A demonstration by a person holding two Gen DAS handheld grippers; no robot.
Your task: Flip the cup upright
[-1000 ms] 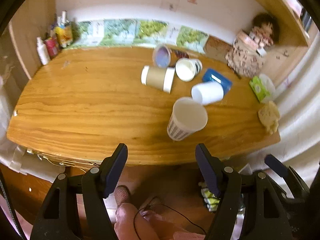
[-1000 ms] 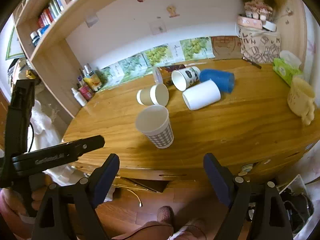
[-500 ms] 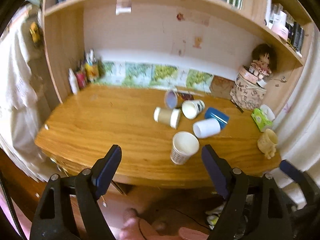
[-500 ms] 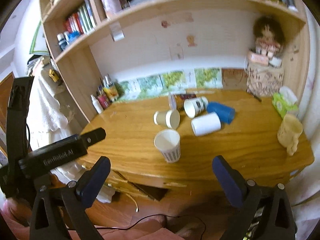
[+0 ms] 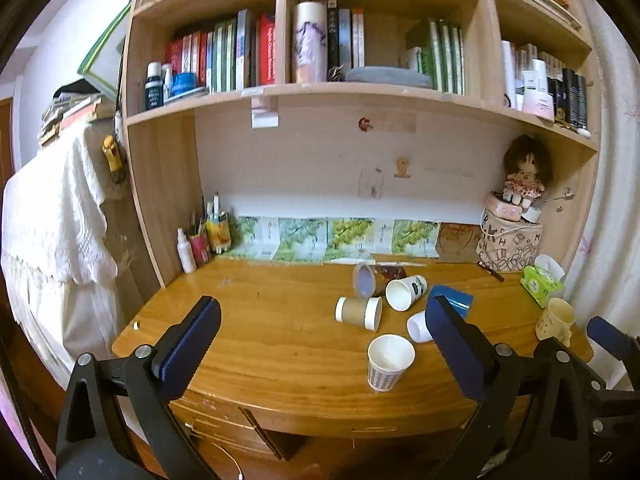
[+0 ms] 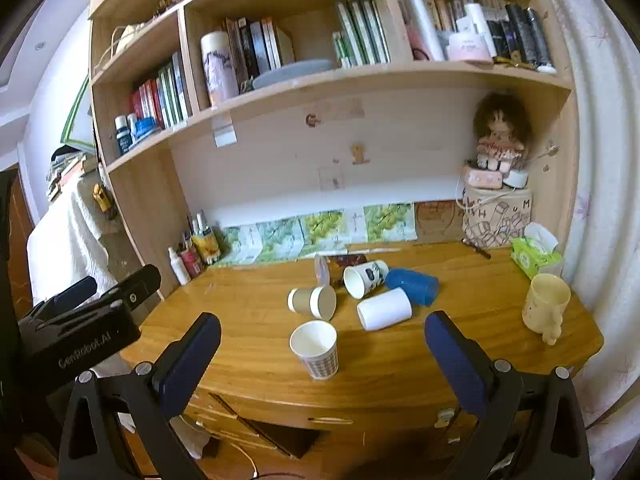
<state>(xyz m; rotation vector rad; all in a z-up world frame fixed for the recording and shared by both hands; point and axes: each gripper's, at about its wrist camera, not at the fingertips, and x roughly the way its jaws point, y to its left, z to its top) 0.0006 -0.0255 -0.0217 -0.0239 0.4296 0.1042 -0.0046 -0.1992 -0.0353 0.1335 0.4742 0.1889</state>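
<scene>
A checked paper cup stands upright near the front edge of the wooden desk. Behind it several cups lie on their sides: a brown paper cup, a white printed cup, a plain white cup and a blue cup. My left gripper is open and empty, held back from the desk. My right gripper is open and empty too, also short of the front edge.
A cream mug stands at the desk's right end, with a green tissue pack and a doll on a printed bag behind it. Bottles stand at the back left. Bookshelves rise above the desk. The left gripper's body shows at left.
Both grippers have pulled back and tilted up from the desk, so the shelves now show. The checked cup stays upright. Both jaws stay open.
</scene>
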